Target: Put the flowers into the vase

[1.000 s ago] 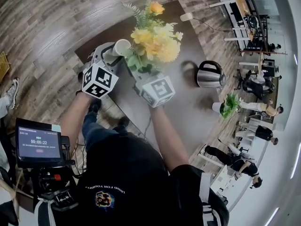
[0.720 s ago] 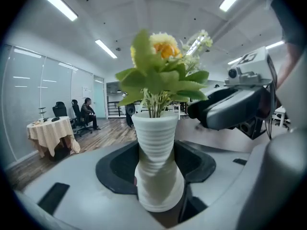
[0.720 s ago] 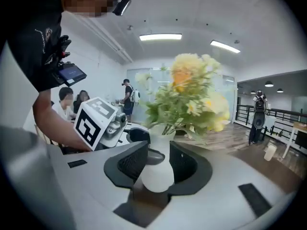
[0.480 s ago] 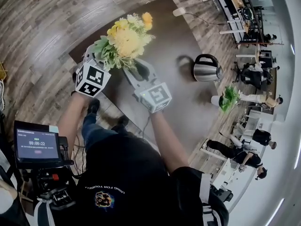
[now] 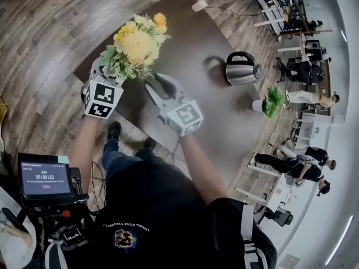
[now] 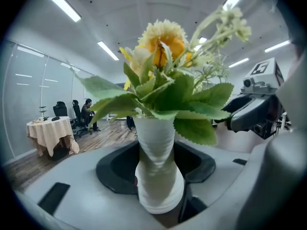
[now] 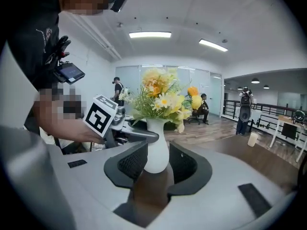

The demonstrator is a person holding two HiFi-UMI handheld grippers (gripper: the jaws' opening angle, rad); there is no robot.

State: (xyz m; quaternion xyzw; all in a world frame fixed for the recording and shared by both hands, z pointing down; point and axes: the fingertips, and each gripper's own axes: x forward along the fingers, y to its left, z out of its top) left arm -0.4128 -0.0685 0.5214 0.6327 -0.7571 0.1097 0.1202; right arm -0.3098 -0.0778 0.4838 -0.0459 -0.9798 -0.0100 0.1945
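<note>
Flowers (image 5: 134, 41): yellow and white blooms with green leaves, standing upright in the vase at the table's left end.
Vase (image 7: 156, 152): white, narrow-necked and ribbed. In the head view the bouquet hides it.
Left gripper (image 6: 157, 166): clasps the vase's lower body between its dark pads, with leaves overhanging the jaws.
Right gripper (image 5: 161, 87): lies just right of the vase, between it and the kettle. Its jaws have just been opening and are now spread, with nothing between them. The vase stands in line with the gap, clear of both pads.
Table (image 5: 213, 122): dark brown top.
Kettle (image 5: 242, 69): steel with a black handle, well to the right.
Potted plant (image 5: 272, 102): small and green, at the right edge.
White cup (image 5: 199, 5): at the far end.
Screen (image 5: 38, 178): near left, beside the person.
</note>
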